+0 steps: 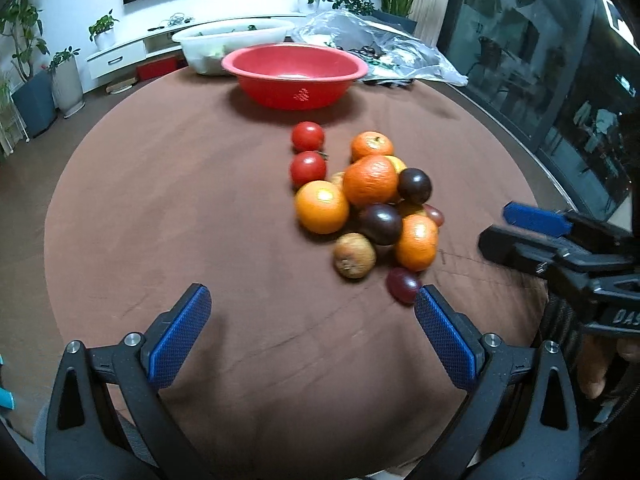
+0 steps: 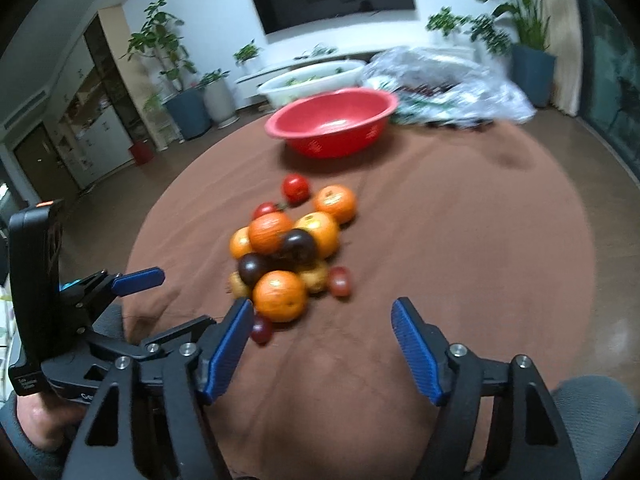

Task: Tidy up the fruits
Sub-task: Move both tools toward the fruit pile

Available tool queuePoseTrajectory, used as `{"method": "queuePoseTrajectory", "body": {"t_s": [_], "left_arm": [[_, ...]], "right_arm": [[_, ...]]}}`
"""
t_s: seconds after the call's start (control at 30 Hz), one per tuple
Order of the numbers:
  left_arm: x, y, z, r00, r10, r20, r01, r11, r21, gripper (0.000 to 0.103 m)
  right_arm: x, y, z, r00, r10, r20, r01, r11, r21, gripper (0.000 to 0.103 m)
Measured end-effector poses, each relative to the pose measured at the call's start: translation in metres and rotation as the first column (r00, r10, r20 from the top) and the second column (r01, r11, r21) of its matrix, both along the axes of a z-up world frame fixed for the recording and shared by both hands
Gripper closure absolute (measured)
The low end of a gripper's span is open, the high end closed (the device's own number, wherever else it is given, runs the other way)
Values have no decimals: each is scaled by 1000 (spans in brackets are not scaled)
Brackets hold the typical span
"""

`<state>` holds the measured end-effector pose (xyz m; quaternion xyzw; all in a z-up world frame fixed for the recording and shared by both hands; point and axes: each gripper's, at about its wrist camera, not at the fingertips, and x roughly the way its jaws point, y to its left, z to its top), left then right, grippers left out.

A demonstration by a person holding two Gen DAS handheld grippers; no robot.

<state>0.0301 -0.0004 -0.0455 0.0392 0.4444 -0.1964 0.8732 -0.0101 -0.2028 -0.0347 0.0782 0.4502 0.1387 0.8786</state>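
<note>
A pile of fruit (image 1: 368, 192) lies on the brown tablecloth (image 1: 200, 200): several oranges, two red tomatoes (image 1: 307, 152), dark plums, a brown fruit (image 1: 354, 256) and red grapes (image 1: 403, 285). A red bowl (image 1: 294, 74) stands empty behind the pile. My left gripper (image 1: 312, 312) is open and empty, just short of the pile. My right gripper (image 2: 322, 320) is open and empty, its left finger beside a grape (image 2: 261, 329) and an orange (image 2: 280, 295). The pile (image 2: 292, 248) and bowl (image 2: 332, 122) show in the right wrist view too.
A white tub (image 1: 232, 46) and a clear plastic bag (image 1: 380, 48) with dark fruit sit behind the red bowl. The right gripper's body (image 1: 568, 252) shows at the right of the left wrist view. The table edge curves round on all sides.
</note>
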Motion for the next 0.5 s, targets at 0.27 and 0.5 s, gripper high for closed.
{"method": "queuePoseTrajectory", "body": {"t_s": [0.27,0.5], "left_arm": [[3,17,1,1000,4,5,-4,1000,-23,0],[-3,14,1,1000,-17,18,18,999,-35,0]], "right_arm": [[17,12,-19,995,29,-96,-25,999,41,39],[29,16,-25,989,27,-148,-14,996,89,46]]}}
